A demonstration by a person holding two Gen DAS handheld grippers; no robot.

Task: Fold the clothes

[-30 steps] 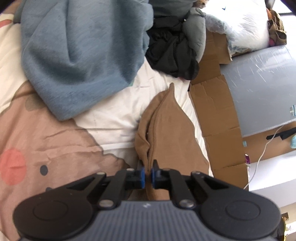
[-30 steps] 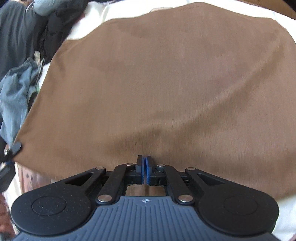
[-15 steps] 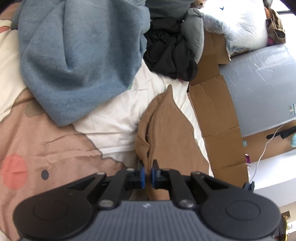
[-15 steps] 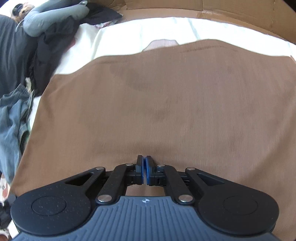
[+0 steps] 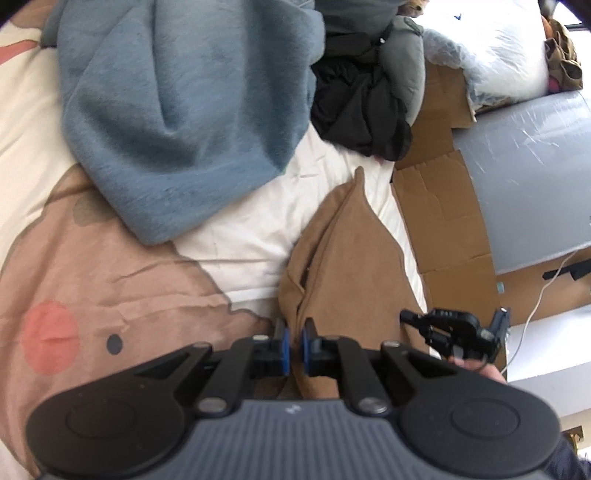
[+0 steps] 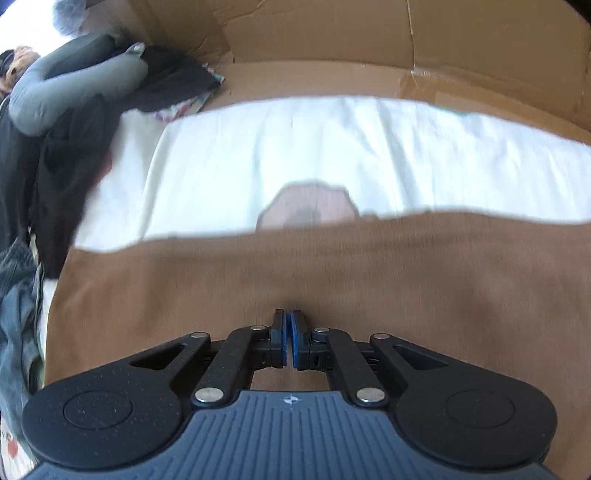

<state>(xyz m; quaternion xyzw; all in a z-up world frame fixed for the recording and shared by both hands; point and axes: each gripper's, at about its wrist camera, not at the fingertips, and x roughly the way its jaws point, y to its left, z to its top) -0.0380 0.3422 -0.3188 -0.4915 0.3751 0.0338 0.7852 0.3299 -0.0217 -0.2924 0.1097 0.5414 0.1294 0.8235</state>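
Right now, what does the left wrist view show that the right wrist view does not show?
Only the left wrist view shows the blue blanket, the grey panel, a white cable, the pink patterned sheet and the right gripper seen from outside. Only the right wrist view shows the brown cloth spread wide and flat, and a grey sleeve. Both show the brown cloth pinched in shut fingers, the white sheet, the dark clothes and cardboard. The left gripper holds a bunched edge.

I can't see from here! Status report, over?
Left gripper, right gripper: both shut on brown cloth garment. Blue fleece blanket nearby, not blocking.
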